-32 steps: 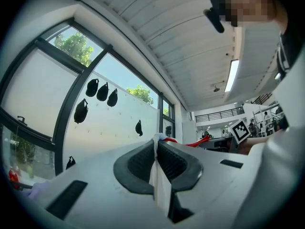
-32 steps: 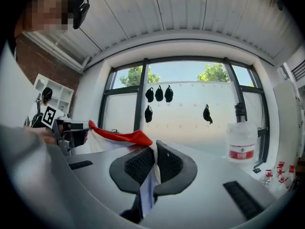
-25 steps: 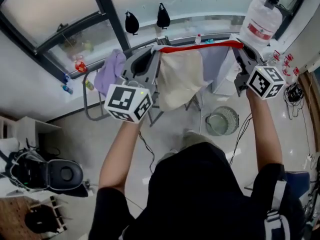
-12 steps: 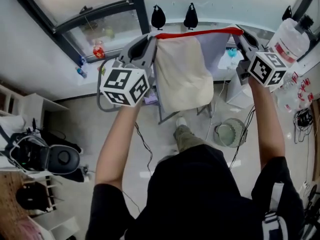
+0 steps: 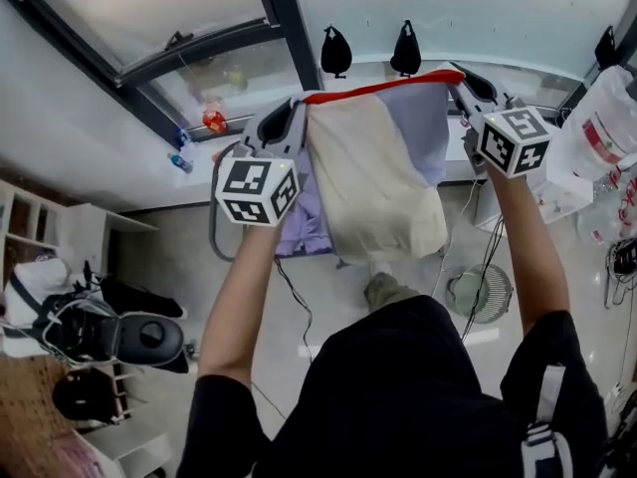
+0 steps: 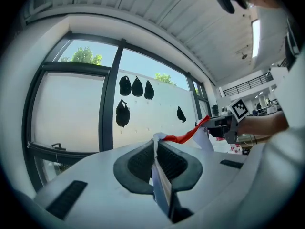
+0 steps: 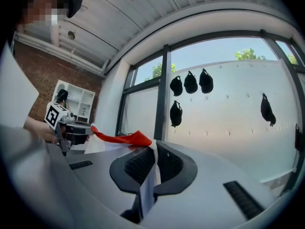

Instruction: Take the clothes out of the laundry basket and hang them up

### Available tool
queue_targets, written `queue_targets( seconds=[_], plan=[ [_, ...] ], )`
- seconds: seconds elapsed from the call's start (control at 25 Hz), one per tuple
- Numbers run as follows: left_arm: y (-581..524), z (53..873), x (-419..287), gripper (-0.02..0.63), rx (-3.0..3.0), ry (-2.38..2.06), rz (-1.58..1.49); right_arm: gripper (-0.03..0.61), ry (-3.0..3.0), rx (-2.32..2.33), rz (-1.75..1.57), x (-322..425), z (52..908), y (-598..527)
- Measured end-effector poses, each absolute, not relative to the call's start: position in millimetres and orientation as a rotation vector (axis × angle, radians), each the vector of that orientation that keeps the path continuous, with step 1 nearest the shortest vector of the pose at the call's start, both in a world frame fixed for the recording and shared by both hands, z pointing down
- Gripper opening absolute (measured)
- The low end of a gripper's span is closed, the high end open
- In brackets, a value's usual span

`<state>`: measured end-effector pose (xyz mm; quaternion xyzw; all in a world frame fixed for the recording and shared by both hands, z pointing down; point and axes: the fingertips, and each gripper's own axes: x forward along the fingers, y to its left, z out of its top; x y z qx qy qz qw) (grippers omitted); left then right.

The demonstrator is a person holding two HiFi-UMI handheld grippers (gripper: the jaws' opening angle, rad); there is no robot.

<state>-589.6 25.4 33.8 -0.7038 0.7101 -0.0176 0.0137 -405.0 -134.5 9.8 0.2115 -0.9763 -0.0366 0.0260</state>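
Note:
A garment (image 5: 383, 182) with a red waistband (image 5: 378, 87) and cream and lavender panels hangs stretched between my two grippers in front of the window. My left gripper (image 5: 299, 106) is shut on the waistband's left end, and the cloth edge (image 6: 159, 175) shows pinched between its pads. My right gripper (image 5: 456, 76) is shut on the right end, with white cloth (image 7: 148, 180) running down between its jaws. A round mesh basket (image 5: 481, 292) stands on the floor below the right arm. A purple cloth (image 5: 299, 229) hangs on a grey rack (image 5: 213, 235) behind the garment.
Black pouches (image 5: 335, 50) hang on the wall outside the window. A dark window post (image 5: 289, 23) rises behind the left gripper. A large water bottle (image 5: 602, 127) stands at the right. A black seat and cables (image 5: 139, 337) lie on the floor at the left, beside white shelves (image 5: 40, 237).
Both grippers kept their hold and carried the garment higher, toward the window. It now hangs fuller and covers more of the rack; the basket shows lower in the view.

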Motion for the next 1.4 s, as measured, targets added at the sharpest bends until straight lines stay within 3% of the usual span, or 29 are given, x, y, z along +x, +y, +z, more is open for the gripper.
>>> queue_targets(
  seconds=[0.56,1.4],
  plan=[
    [-98.4,135.4,-659.4,0.016,-2.330,2.384,-0.111,0.003,-2.839,0.558,0.070,-478.7,121.2,-263.1],
    [-228.2,340.4,-739.3,0.015,-2.324,2.747,-0.463,0.003,-2.579,0.370,0.257,-560.3,342.2,-379.8]
  ],
)
